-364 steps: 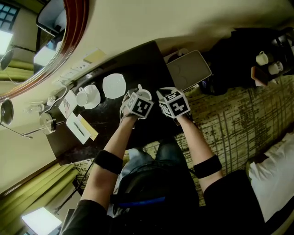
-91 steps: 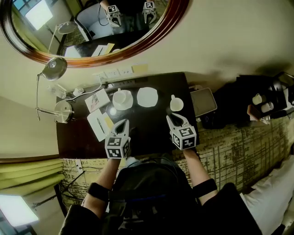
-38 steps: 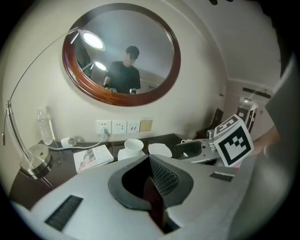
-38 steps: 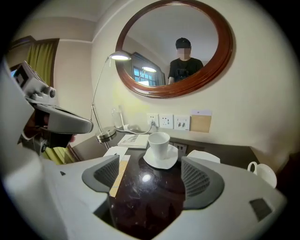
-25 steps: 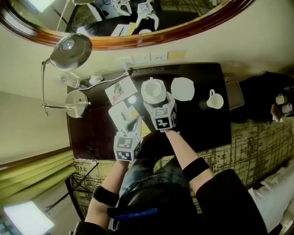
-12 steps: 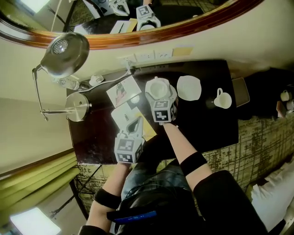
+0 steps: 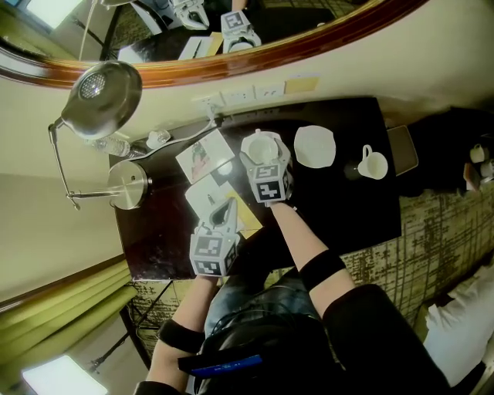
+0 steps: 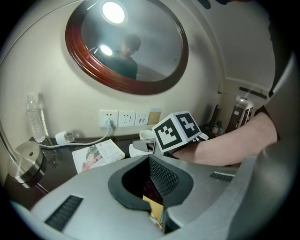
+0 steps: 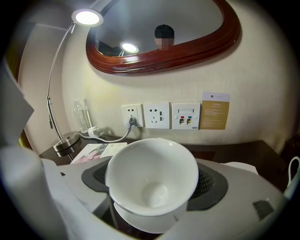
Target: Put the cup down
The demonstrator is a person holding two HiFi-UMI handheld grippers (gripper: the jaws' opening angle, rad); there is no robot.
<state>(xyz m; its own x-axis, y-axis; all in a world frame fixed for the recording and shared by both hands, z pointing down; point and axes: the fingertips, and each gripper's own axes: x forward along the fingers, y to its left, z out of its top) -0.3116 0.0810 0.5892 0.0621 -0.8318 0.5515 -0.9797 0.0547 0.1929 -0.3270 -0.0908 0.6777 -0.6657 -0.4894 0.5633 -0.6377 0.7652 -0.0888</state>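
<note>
Against the cream wall, under the oval mirror, the dark counter carried a desk lamp, some leaflets, an empty saucer and a second cup further right. Your right gripper reached over the middle of the counter with its jaws closing. The white cup stood between them on its own saucer, in front of the wall sockets, with the pads just beside its sides. Your left gripper hung nearer to you, above a yellow card, with its jaws clenched together and nothing in them.
</note>
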